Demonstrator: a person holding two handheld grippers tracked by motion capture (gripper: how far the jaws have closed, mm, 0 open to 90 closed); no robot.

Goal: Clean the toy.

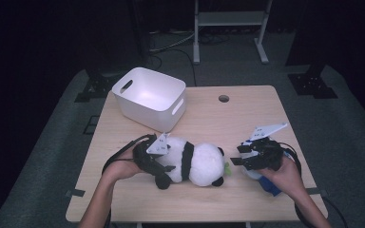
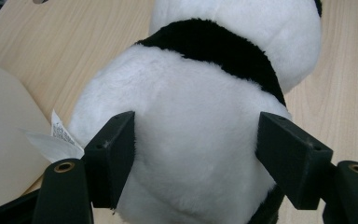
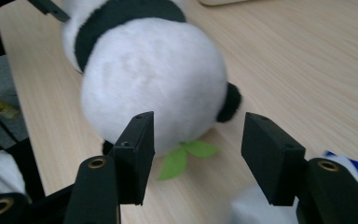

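Near the front edge of the light wooden table (image 1: 247,109), slightly left of centre, a black-and-white plush panda toy (image 1: 195,164) is laid on its side, a small green felt leaf (image 3: 186,156) showing beside its head. Its white rump is clamped between the black jaws of the left gripper (image 2: 196,149), whose pads are pressed into the fur on both sides. The right gripper (image 1: 240,156) is held just beside the panda's round head, its jaws spread apart with nothing between them and no contact with the toy. Toward the far left corner, a white plastic bin with cut-out handles (image 1: 149,97) is seen, empty. A blue-and-white soft object (image 1: 268,183) is partly hidden under the right hand. The step in hand is judged to be a one-sided hold with the head end freed. Next, the panda would probably need to be lifted and carried over the bin's rim, the plush kept from sagging out of the grip.
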